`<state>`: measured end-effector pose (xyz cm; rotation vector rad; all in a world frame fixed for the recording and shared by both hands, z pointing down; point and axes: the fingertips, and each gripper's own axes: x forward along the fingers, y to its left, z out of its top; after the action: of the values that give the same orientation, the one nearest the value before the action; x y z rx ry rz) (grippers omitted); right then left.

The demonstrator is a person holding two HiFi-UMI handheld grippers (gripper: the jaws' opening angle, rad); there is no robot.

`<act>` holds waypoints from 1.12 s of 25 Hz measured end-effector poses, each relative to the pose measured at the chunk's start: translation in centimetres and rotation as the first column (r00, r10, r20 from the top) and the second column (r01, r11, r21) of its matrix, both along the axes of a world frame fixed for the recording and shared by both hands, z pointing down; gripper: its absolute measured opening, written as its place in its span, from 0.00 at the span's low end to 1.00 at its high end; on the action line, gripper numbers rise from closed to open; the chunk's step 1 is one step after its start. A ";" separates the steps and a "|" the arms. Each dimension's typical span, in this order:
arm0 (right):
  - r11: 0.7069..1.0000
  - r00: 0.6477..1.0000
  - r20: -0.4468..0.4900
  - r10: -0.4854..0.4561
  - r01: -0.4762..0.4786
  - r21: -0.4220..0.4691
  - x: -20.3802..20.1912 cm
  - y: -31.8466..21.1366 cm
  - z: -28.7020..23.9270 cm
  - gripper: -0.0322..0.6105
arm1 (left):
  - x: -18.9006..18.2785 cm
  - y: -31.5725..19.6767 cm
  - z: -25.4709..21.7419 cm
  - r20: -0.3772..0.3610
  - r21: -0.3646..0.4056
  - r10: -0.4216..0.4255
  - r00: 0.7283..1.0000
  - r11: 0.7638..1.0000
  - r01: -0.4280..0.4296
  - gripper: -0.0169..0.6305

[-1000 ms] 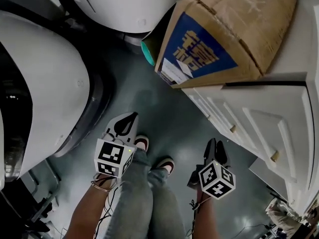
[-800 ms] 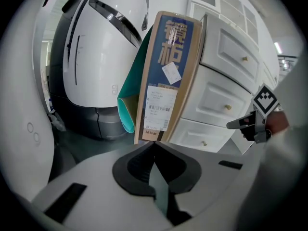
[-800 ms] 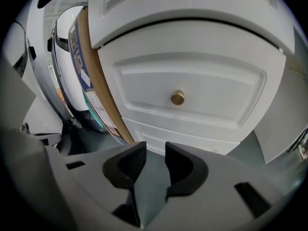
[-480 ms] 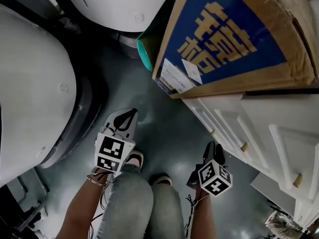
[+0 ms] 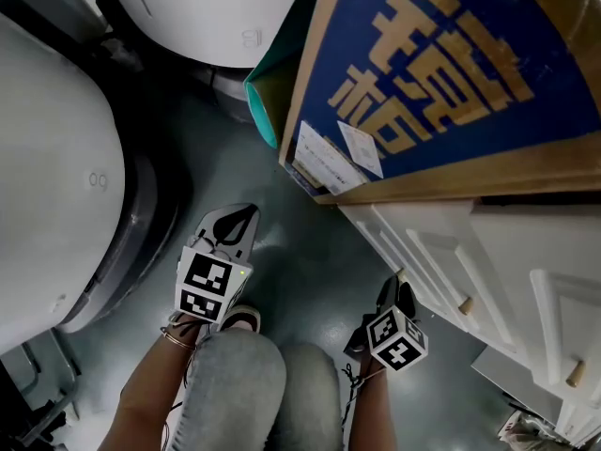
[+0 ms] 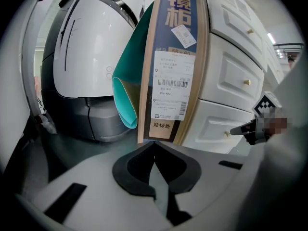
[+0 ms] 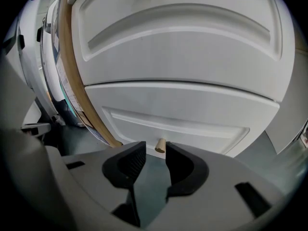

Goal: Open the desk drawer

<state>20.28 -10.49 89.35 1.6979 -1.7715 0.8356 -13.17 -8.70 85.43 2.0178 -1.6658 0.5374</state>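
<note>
Drawer (image 7: 192, 124) shut, nothing done yet. My right tool (image 7: 155, 154), jaws apart, sits just short of its knob (image 7: 160, 147); left tool (image 6: 155, 148) closed, empty. Grip and pull remain.

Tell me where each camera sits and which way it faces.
Head view: on the person's head, facing steeply down at the floor; their knees, left gripper and right gripper show.
Left gripper view: rides the left gripper, looking along its shut jaws at the cardboard box and teal roll.
Right gripper view: rides the right gripper, looking along its open jaws at a drawer knob ahead.
Shared: head and left gripper views both show the cardboard box and right gripper.
</note>
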 end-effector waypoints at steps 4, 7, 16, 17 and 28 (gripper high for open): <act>1.000 1.000 -0.021 0.011 -0.011 -0.013 0.1 -0.1 0.9 0.26 | -0.3 0.2 0.0 0.001 -0.006 -0.003 1.000 1.000 0.003 0.05; 1.000 0.999 -0.031 0.023 -0.023 -0.019 0.2 -0.2 1.4 0.26 | -0.5 0.4 0.0 0.007 -0.009 0.001 1.000 1.000 -0.001 0.05; 0.999 0.997 -0.066 0.045 -0.046 -0.015 0.6 -1.2 2.6 0.20 | -1.1 0.4 0.0 -0.001 -0.002 -0.016 1.000 1.000 0.016 0.05; 0.999 0.997 -0.071 0.044 -0.045 -0.016 0.6 -1.2 2.6 0.20 | -1.1 0.4 0.1 -0.001 -0.003 -0.017 1.000 1.000 0.017 0.05; 0.997 0.995 -0.057 0.082 -0.082 0.003 0.9 -1.3 2.7 0.18 | -0.9 2.0 -1.9 -0.016 -0.051 -0.008 1.000 0.999 0.007 0.05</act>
<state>21.19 -11.82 92.09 1.7871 -1.6742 0.8134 -14.09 -6.72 83.52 1.9743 -1.6332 0.5535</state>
